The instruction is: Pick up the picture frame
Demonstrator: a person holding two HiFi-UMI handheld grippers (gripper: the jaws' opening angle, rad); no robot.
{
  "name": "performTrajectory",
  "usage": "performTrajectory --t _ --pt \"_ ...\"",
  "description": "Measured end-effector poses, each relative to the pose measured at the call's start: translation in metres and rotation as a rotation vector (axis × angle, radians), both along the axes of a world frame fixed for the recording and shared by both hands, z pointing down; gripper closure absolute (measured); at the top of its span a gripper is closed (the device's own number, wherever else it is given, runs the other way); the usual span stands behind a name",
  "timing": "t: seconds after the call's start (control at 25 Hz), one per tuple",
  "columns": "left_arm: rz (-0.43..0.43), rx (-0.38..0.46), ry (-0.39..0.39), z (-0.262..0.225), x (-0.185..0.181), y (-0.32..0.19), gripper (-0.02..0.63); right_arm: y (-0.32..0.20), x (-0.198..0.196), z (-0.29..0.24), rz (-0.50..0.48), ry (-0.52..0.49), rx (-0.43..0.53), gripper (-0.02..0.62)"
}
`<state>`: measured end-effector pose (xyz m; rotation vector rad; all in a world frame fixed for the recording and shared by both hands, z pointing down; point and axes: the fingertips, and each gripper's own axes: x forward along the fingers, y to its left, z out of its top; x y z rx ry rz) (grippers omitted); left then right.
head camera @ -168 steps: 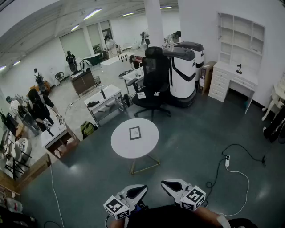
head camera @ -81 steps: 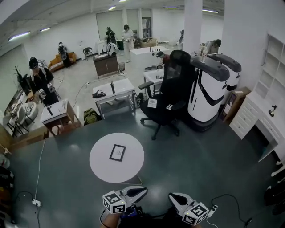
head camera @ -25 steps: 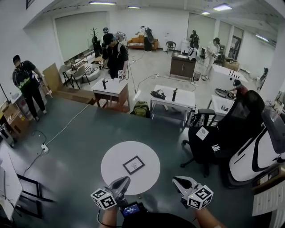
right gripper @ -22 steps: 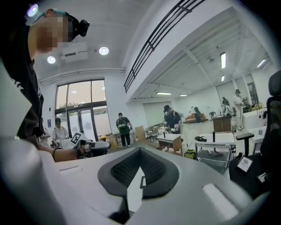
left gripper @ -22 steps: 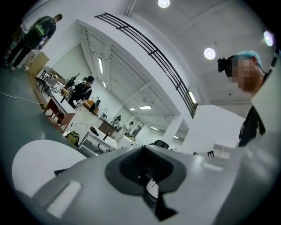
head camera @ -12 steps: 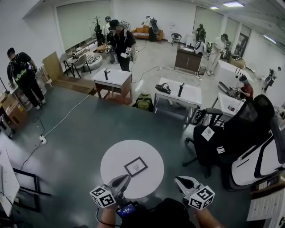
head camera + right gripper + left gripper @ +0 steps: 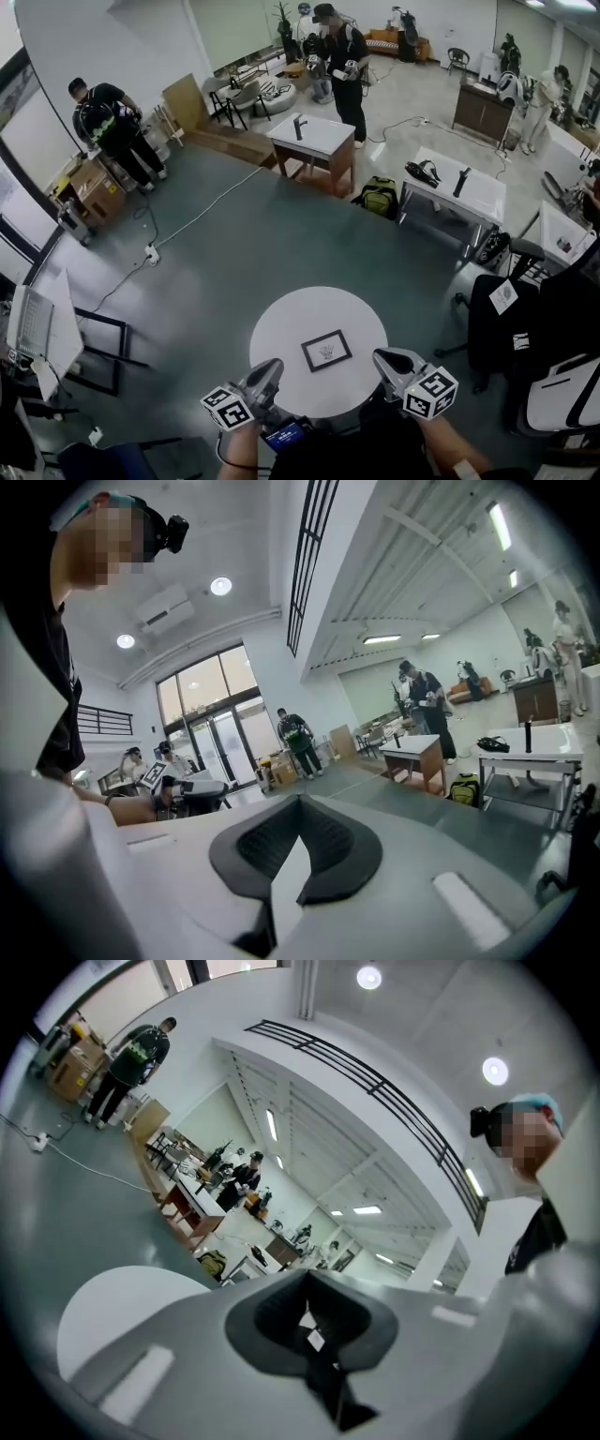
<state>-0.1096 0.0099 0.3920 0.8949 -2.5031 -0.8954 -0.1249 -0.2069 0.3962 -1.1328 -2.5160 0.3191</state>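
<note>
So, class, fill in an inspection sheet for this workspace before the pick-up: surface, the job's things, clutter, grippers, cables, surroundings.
Surface: round white table, standing on a grey floor.
Job's things: picture frame, lying flat near the table's middle, untouched.
Clutter: nothing seen on the table besides the frame.
Grippers: left gripper and right gripper are both shut and empty. They hang over the table's near edge, one on either side of the frame.
Cables: white cable runs across the floor from a power strip, away from the table.
Surroundings: black office chair to the right; green backpack beside a white-topped desk; people standing farther off.
</note>
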Motion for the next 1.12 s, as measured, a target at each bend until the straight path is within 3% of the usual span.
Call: performTrajectory --t 0.28,0.44,0.64,0.76,0.96,1.12 --pt "-0.146 -0.077 0.009 -0.017 -0.033 -0.024 0.603 -0.024 -0.073 0.002 -0.123 0.021 -0.054 0.595" --pt "-0.204 -0.095 0.032 -0.014 -0.04 -0.035 0.603 -0.013 -0.08 0.024 -0.24 0.089 -0.07 0.595" --pt "-0.239 -0.125 0.102 0.027 -0.046 -0.035 0.603 0.009 -0.072 0.072 -0.338 0.178 -0.045 0.595" --pt "-0.222 -0.116 0.124 0.065 -0.06 -0.025 0.603 0.03 -0.079 0.107 -0.35 0.215 -0.035 0.595" --pt "-0.113 -0.199 0.216 0.14 -0.069 -0.011 0.603 0.056 -0.083 0.163 -0.312 0.291 0.04 0.585" --pt "-0.027 -0.25 0.24 0.191 -0.084 -0.012 0.576 0.064 -0.098 0.211 -0.269 0.347 0.091 0.547"
